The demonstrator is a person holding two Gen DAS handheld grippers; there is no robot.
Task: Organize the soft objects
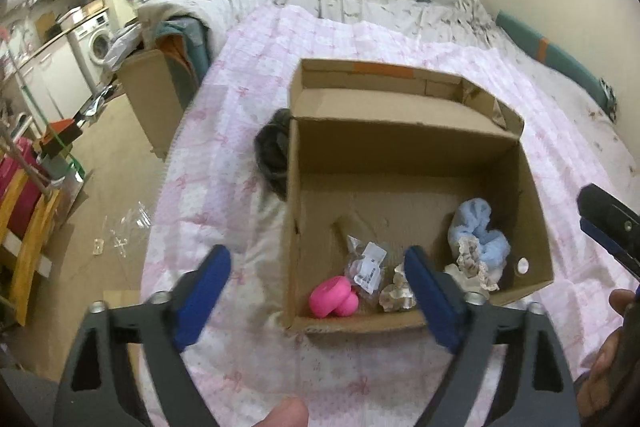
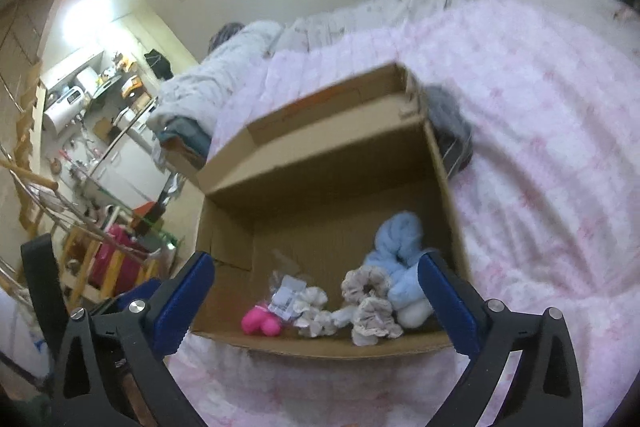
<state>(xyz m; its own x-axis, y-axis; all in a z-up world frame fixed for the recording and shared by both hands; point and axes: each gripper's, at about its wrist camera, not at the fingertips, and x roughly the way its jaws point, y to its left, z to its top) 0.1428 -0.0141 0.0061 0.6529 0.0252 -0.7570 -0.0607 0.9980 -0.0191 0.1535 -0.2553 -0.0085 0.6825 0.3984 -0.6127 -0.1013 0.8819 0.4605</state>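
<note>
Left wrist view: left gripper (image 1: 318,293) wide open, nothing between the pads, hovering over the near-left corner of the cardboard box (image 1: 536,211) on the pink bedspread (image 1: 224,131). Inside, along the near wall, left to right: pink toy (image 1: 332,299), small plastic packet (image 1: 366,265), beige scrunchies (image 1: 394,293), blue fluffy cloth (image 1: 478,233) in the near-right corner. One dark garment (image 1: 272,151) outside, touching the far-left wall of the box, on the bedspread. Probably the next piece to collect, since everything else soft sits inside already. From the left gripper: ahead and slightly left, past the box corner, long axis running near-to-far along the box wall. Right gripper (image 1: 608,223) only a sliver at the right edge here. Right wrist view: right gripper (image 2: 316,301) also open and empty, aimed at the near wall of the box, blue fluffy cloth (image 2: 400,251) and beige scrunchies (image 2: 368,299) just ahead of the right pad; same dark garment (image 2: 450,123) seen beside the far corner, blurred. Judged nearer to the left gripper; reach along the outside of the box wall, pads straddling the short width. Risk: snagging bedspread with the cloth.
</note>
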